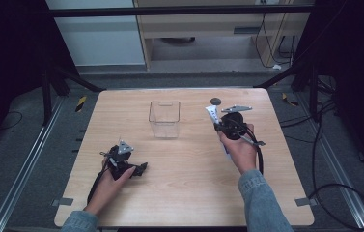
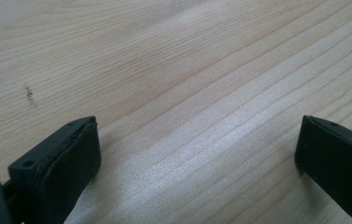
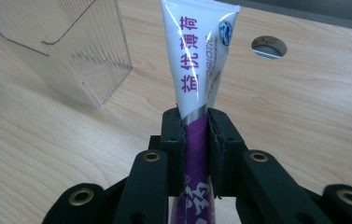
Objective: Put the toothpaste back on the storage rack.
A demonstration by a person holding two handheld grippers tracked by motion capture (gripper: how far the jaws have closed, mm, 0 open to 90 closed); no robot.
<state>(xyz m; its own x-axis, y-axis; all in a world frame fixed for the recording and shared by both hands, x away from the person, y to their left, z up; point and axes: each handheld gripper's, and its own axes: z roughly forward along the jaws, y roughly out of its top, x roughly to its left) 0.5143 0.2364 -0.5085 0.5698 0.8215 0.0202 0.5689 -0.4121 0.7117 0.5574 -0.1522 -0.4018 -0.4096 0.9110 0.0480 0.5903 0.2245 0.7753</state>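
The high view is looking down on the pale wooden table; both gripper views are skimming it closely, probably sharing its grain.

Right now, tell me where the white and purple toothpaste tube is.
The white and purple toothpaste tube is clamped in the right hand-held gripper, on the table's right side, just right of the clear plastic box and near the round table hole.

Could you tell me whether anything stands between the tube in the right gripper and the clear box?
Nothing visible does. The right gripper is shut on the tube, and only bare table lies between it and the clear box. The left gripper rests open on the table, well off that path.
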